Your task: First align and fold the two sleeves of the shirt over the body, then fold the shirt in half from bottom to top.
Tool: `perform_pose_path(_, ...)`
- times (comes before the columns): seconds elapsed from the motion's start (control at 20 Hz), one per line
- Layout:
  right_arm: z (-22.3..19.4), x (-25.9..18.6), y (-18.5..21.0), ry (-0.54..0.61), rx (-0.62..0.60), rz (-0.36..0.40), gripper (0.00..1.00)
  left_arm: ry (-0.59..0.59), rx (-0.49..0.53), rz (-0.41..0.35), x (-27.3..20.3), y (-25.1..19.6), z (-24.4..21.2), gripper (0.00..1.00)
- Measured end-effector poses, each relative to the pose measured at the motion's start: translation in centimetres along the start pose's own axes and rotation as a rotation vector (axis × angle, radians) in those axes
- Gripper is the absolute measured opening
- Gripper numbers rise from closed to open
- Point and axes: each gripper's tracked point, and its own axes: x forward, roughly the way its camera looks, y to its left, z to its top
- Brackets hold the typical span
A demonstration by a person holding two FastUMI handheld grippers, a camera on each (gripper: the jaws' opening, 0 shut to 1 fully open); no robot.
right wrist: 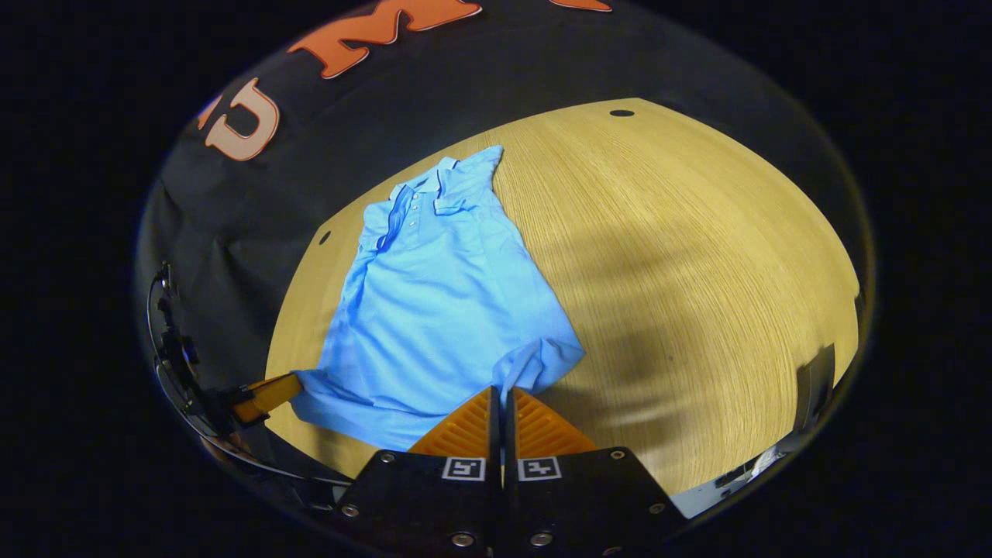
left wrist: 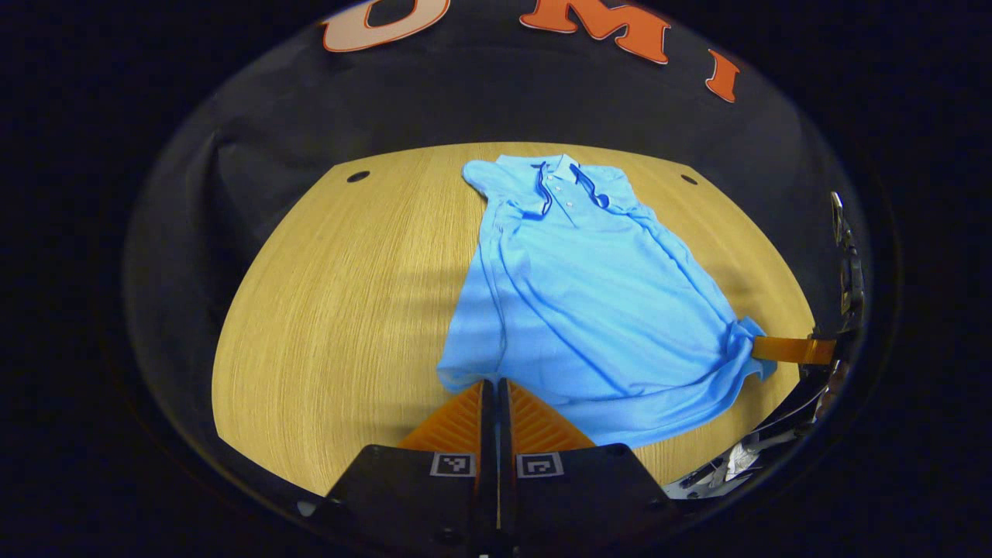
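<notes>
A blue shirt [left wrist: 589, 302] is lying on a wooden counter [left wrist: 349, 310], sleeves folded in; each hand-held gripper, left [left wrist: 496, 387] and right [right wrist: 504, 395], is pinching a hem corner.

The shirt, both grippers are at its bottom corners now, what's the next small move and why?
Probably lift both hem corners together and carry them toward the collar. The sleeves look already folded in on the shirt, and the left gripper and right gripper each appear closed on a bottom corner.

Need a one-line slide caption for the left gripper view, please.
Left hand-held gripper shut on the hem of a blue polo shirt lying on the wooden table, sleeves folded in.
</notes>
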Motion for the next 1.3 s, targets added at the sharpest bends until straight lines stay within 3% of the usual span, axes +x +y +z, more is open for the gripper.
perform_pose_path(0.35, 7.4, 0.9, 3.7, -0.086, 0.042, 0.059, 0.01, -0.100, 0.025, -0.036, 0.7, 0.5, 7.7, 0.06)
perform_pose_path(0.7, 16.7, 2.2, 6.0, -0.188, 0.107, 0.110, 0.01, -0.175, -0.016, -0.073, 3.0, 1.6, 15.7, 0.05)
perform_pose_path(1.3, 30.9, 10.4, 7.2, -0.265, 0.000, 0.064, 0.01, -0.272, -0.062, -0.078, 13.6, 5.9, 30.9, 0.06)
